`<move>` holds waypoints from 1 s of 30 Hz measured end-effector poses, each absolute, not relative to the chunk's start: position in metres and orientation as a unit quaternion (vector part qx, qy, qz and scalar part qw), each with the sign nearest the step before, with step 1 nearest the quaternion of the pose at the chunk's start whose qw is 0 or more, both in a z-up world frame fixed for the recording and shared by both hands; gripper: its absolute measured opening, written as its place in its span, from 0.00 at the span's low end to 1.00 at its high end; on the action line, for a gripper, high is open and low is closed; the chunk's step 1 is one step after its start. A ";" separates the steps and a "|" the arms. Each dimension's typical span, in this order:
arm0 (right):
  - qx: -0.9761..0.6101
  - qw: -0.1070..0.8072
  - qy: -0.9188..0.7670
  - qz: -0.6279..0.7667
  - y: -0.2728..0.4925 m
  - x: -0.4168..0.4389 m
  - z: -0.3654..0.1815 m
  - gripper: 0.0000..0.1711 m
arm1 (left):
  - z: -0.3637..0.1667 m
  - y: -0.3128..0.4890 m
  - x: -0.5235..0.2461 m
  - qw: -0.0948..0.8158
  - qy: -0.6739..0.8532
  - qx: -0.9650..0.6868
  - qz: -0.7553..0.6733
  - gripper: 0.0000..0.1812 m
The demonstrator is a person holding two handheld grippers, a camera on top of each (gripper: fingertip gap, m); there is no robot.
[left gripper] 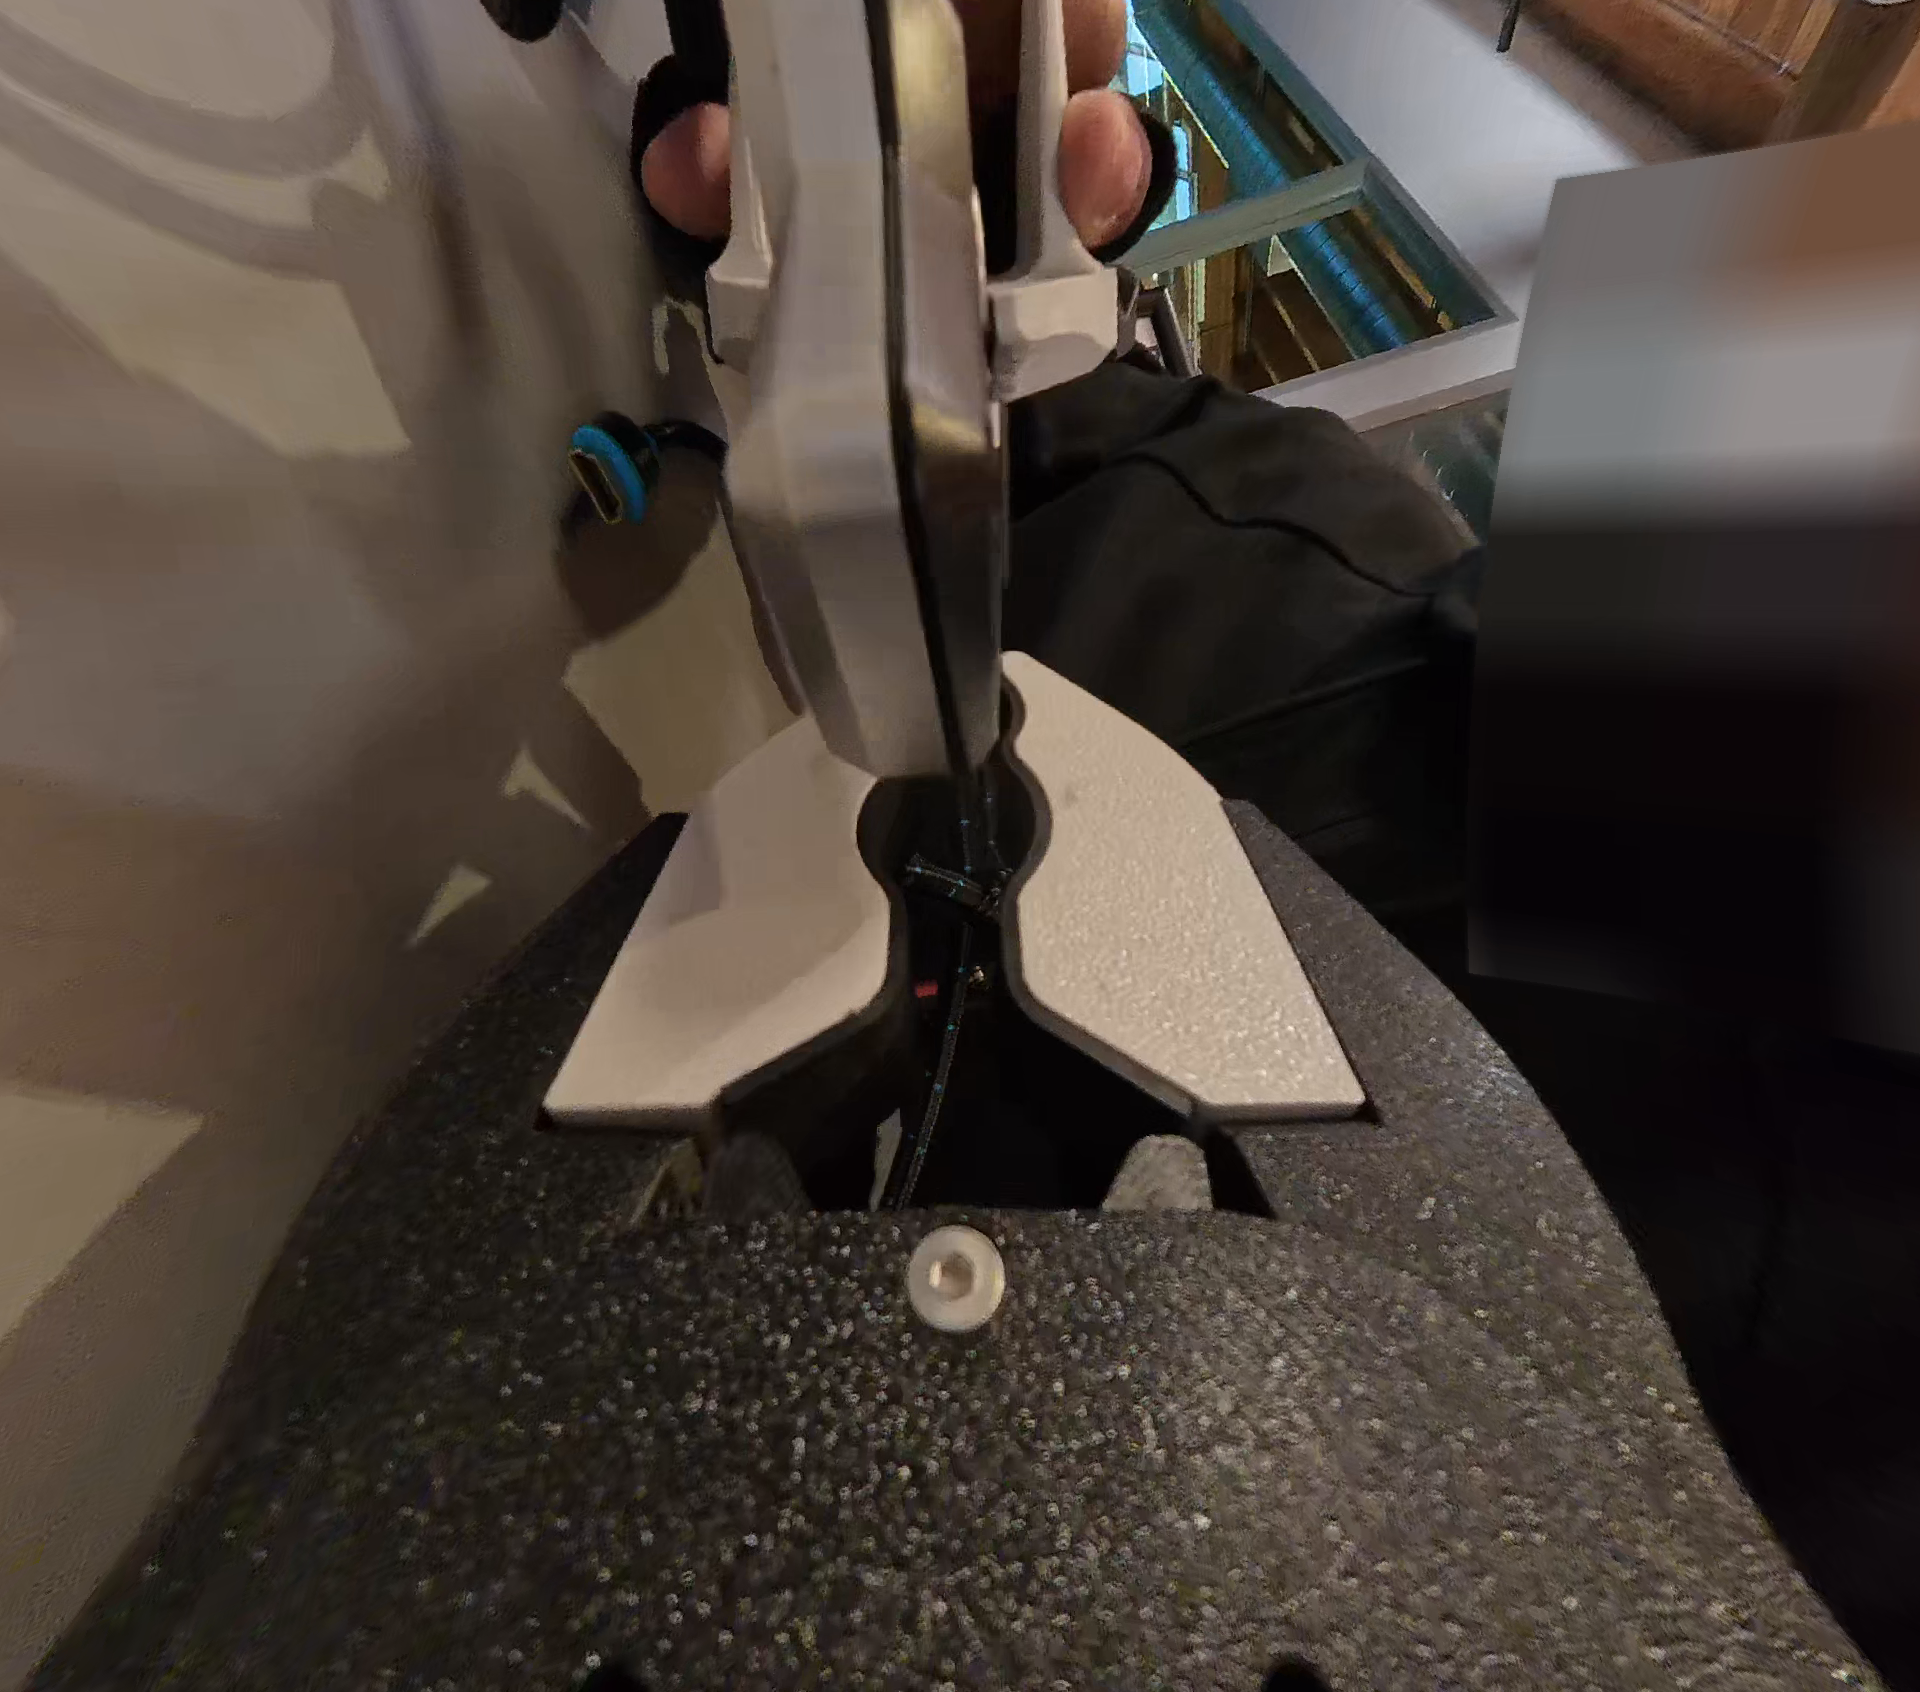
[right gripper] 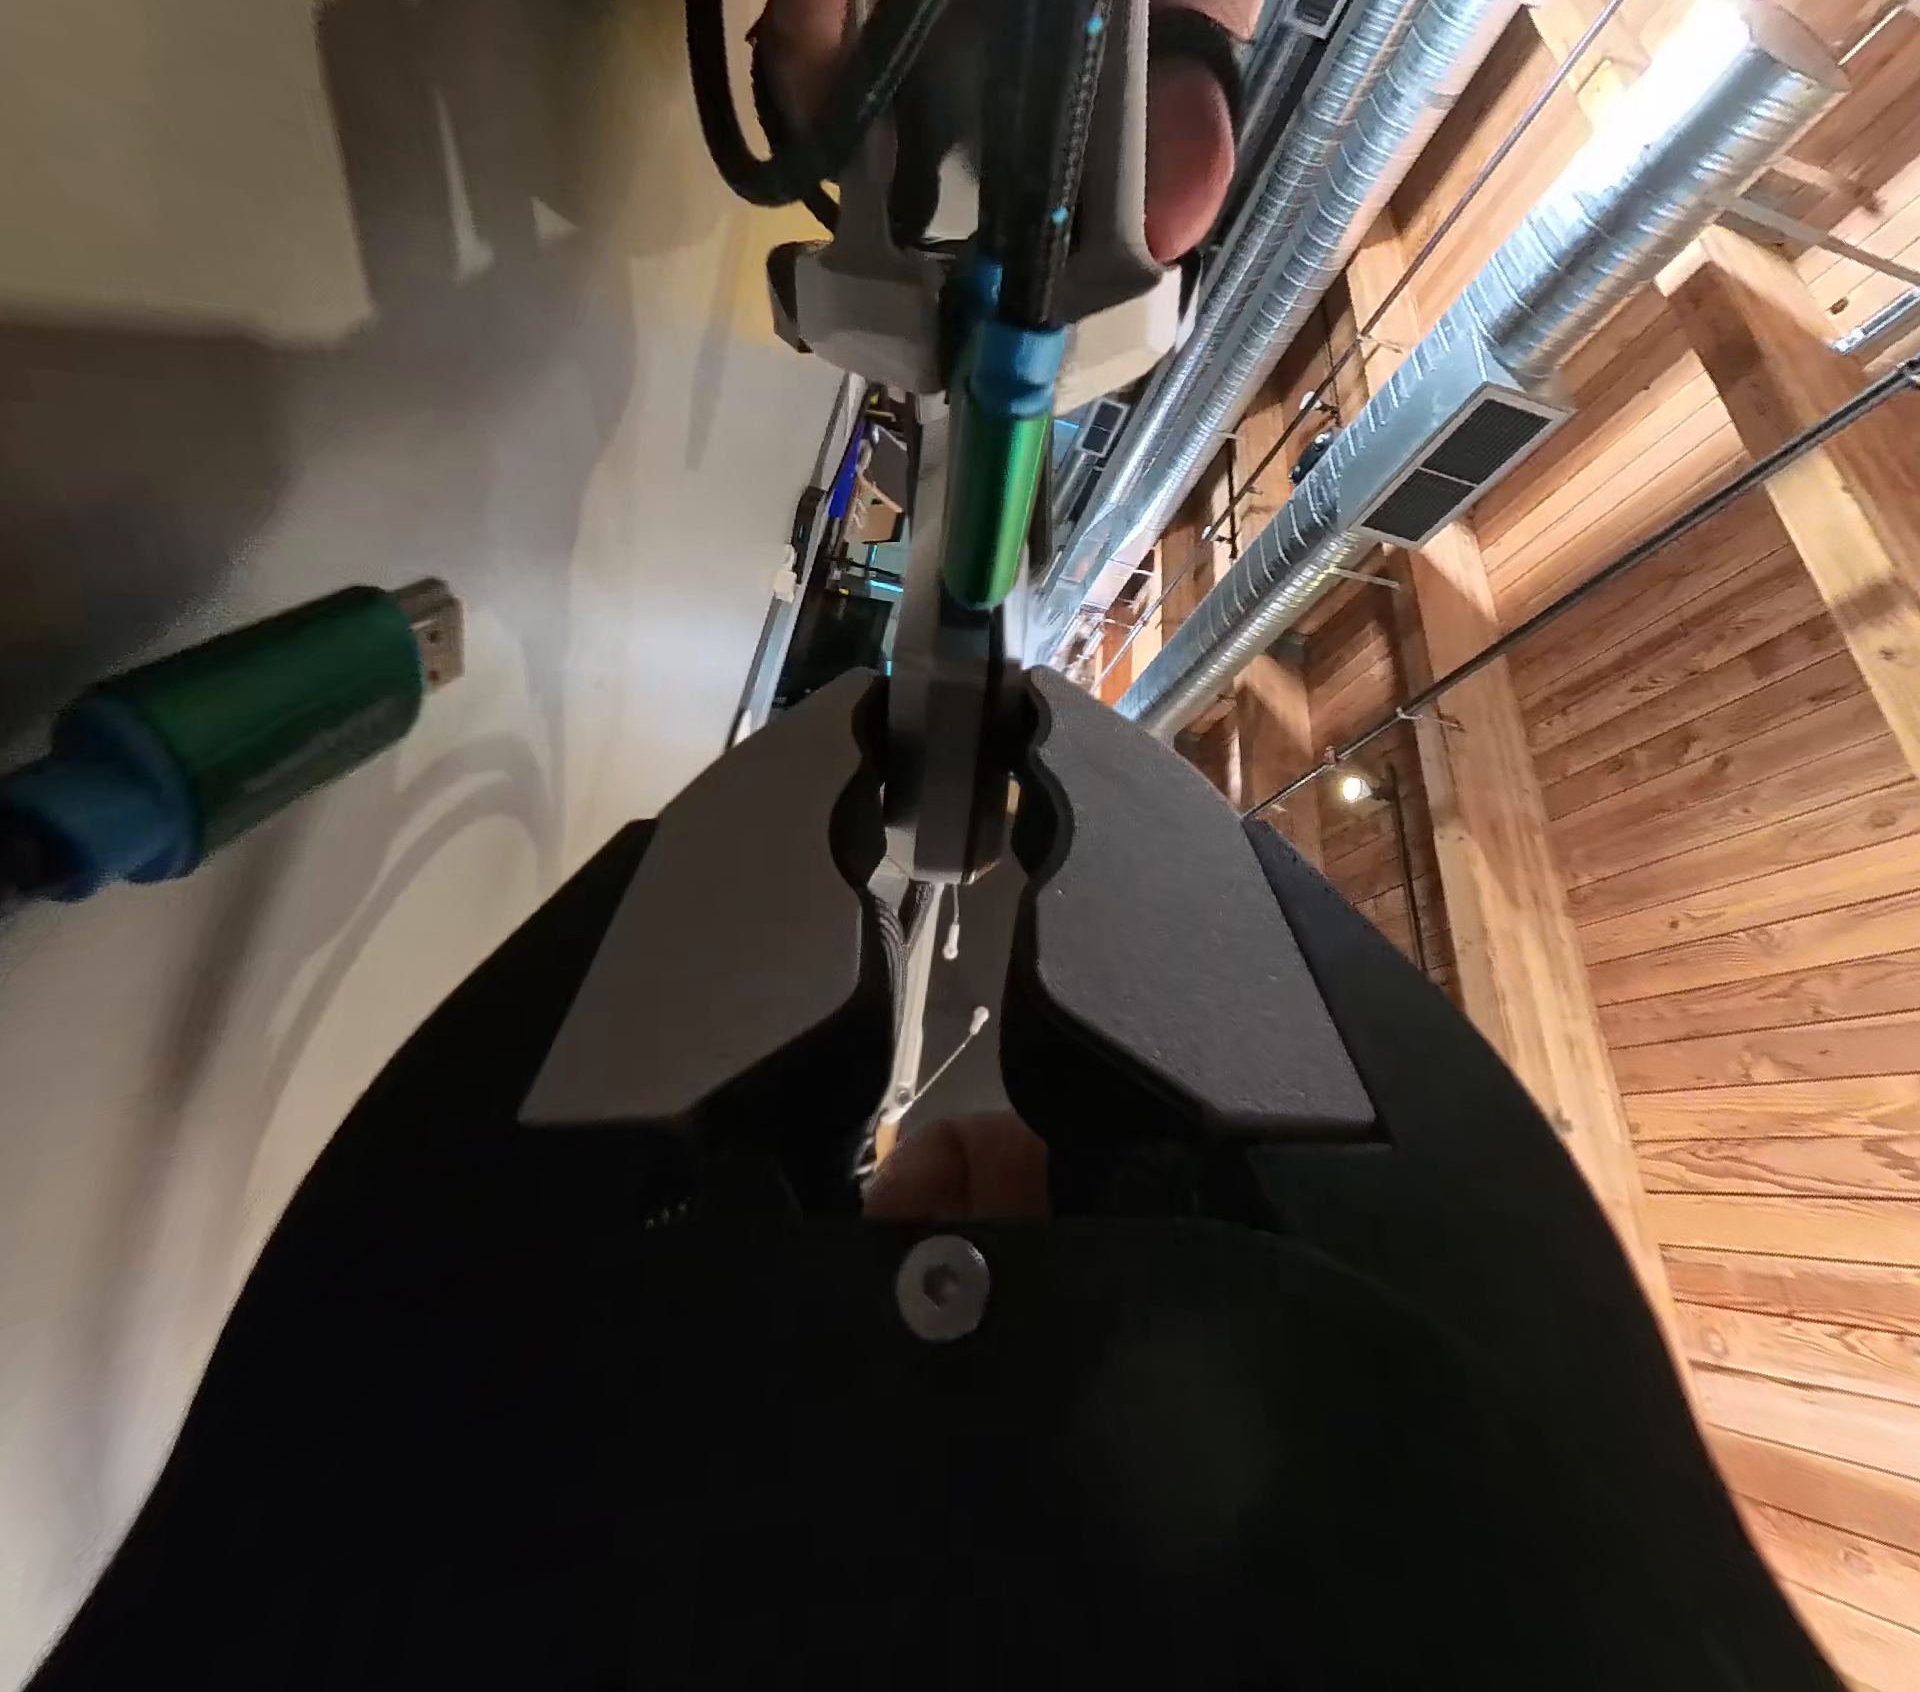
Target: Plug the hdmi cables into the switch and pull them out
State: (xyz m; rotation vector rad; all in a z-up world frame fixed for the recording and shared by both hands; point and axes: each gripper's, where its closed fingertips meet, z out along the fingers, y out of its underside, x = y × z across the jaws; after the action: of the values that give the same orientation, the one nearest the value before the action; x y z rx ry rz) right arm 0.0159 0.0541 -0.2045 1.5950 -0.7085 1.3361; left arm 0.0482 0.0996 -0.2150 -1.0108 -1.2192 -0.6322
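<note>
White bench [right gripper: 312, 811] fills frame left; timber wall [right gripper: 1714, 1019] and ducts [right gripper: 1351, 312] right. Both hand-held grippers [left gripper: 951, 821] [right gripper: 945, 801] are clamped on something thin; what it is cannot be told.

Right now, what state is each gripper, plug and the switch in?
Left gripper: shut on black cable.
Right gripper: shut on grey switch.
Grey switch: held off the table.
Upper green plug: tip hidden at the switch, looks plugged in.
Loose green plug: unplugged, lying on white table.
</note>
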 end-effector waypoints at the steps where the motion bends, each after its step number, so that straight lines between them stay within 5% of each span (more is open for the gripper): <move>1: 0.646 0.453 -0.292 0.540 0.054 0.015 -0.205 0.12 | -0.215 0.097 0.048 0.658 -0.539 -0.448 -0.275 0.06; 30: 0.676 0.403 -0.303 0.537 0.065 0.034 -0.220 0.12 | -0.228 0.083 0.062 0.592 -0.530 -0.536 -0.285 0.07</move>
State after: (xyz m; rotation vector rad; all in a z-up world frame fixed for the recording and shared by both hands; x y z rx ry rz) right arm 0.0342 0.0648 -0.2197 1.7085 -0.7648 1.3559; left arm 0.0623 0.0829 -0.2283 -1.2469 -1.2314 -0.6629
